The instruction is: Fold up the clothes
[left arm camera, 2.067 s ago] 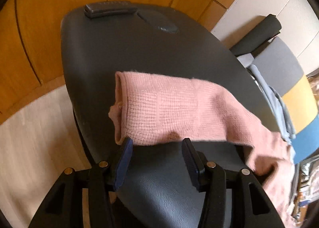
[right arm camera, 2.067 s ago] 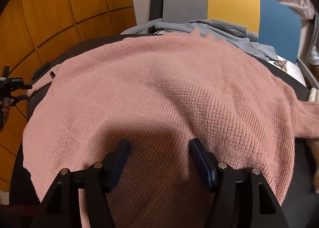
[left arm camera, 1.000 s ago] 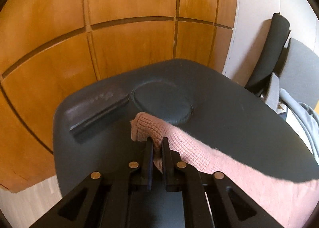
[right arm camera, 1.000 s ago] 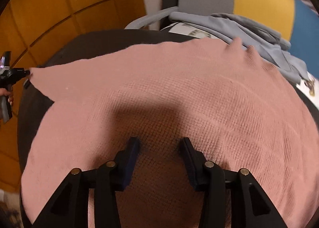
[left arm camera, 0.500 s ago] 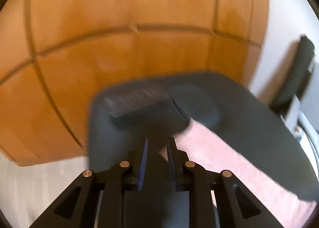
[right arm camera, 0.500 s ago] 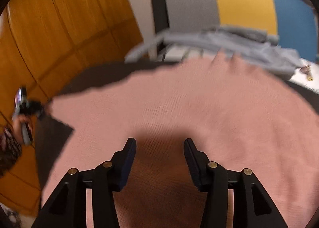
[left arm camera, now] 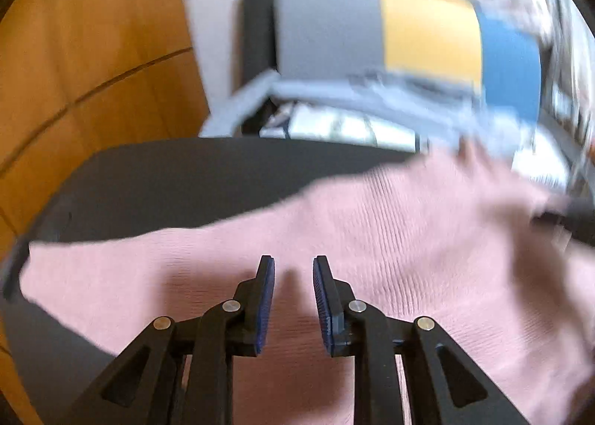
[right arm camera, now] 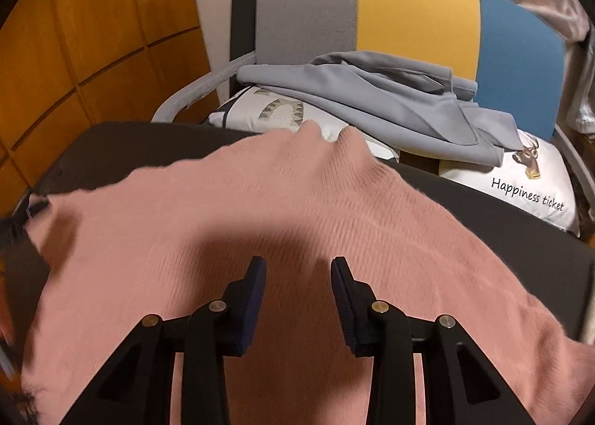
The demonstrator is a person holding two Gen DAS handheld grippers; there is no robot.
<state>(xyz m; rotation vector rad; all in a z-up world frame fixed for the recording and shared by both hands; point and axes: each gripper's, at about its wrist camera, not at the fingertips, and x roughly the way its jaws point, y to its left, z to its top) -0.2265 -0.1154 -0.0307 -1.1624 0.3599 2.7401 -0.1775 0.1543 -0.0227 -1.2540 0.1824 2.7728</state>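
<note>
A pink knitted sweater [left arm camera: 409, 239] lies spread over the dark round table [left arm camera: 186, 172], one sleeve stretched toward the table's left edge. My left gripper [left arm camera: 293, 265] hovers over the sweater, its jaws a narrow gap apart with nothing between them; this view is blurred by motion. In the right wrist view the same sweater [right arm camera: 260, 209] covers most of the table [right arm camera: 122, 142]. My right gripper [right arm camera: 297, 265] stands open just above the knit and holds nothing.
Behind the table is a chair [right arm camera: 416, 8] with a grey, yellow and blue back. A grey garment [right arm camera: 390, 97] and a white printed pillow [right arm camera: 520, 183] lie on its seat. Wood panelling [right arm camera: 93, 34] runs along the left.
My left gripper let go of the sleeve cuff at the table's left end and swung right, over the sweater. The sleeve now lies stretched out. My right gripper stayed open above the sweater.
</note>
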